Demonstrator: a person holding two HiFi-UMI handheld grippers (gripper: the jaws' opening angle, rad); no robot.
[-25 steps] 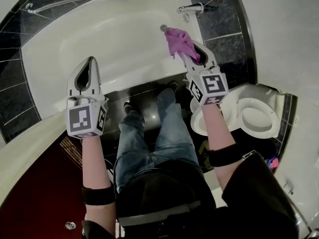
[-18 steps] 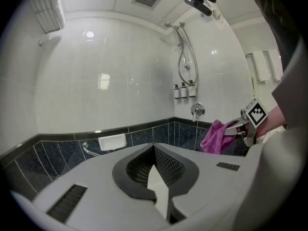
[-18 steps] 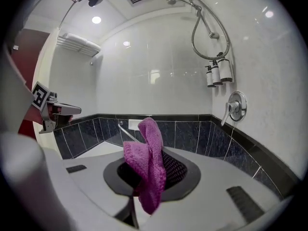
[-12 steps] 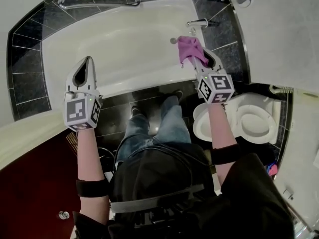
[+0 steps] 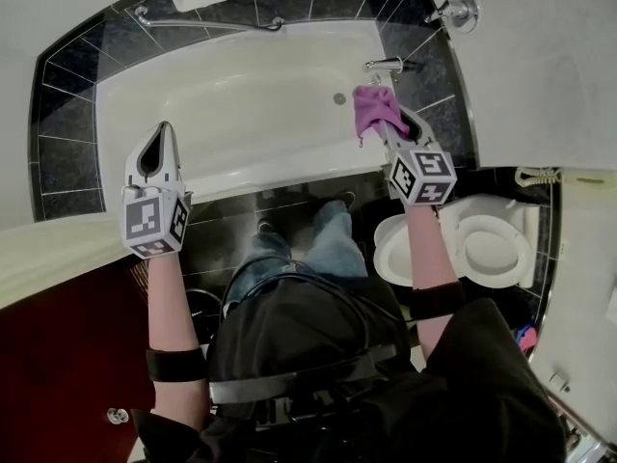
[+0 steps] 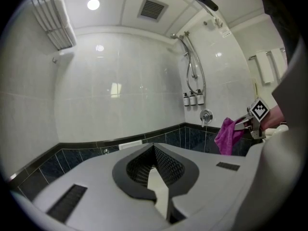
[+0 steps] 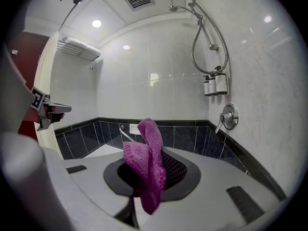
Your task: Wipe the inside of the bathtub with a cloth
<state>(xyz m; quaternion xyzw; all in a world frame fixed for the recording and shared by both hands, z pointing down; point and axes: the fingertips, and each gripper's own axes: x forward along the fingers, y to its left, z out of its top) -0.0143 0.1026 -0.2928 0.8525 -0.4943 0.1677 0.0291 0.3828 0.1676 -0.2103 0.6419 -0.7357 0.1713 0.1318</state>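
Two things have shifted over the last second: the head view now takes in nearly the whole bathtub (image 5: 241, 114), and the pink cloth (image 5: 373, 107) sits a little further to the right of the drain (image 5: 339, 97), closer to the faucet (image 5: 386, 64) at the tub's right end. The right gripper (image 5: 393, 123) is clenched on the cloth. In the right gripper view the fabric bunches up between the jaws and droops over them, with only wall and tile behind it. It looks to be held in the air above the tub's right end and not pressed to the enamel, so wiping has probably not begun.

The left gripper (image 5: 162, 135) hovers over the near rim toward the tub's left end, well apart from the right one. Its jaws are closed tip to tip with nothing between them.

A grab bar (image 5: 207, 23) runs along the far edge of the tub. On the right-hand wall hang a shower hose (image 7: 199, 37), a row of small bottles (image 7: 215, 84) and a round valve (image 7: 230, 115). The toilet (image 5: 496, 244) stands just beside the person's right arm and narrows the standing room at that end. The faucet juts out near the cloth and is the likeliest snag on a downward reach.
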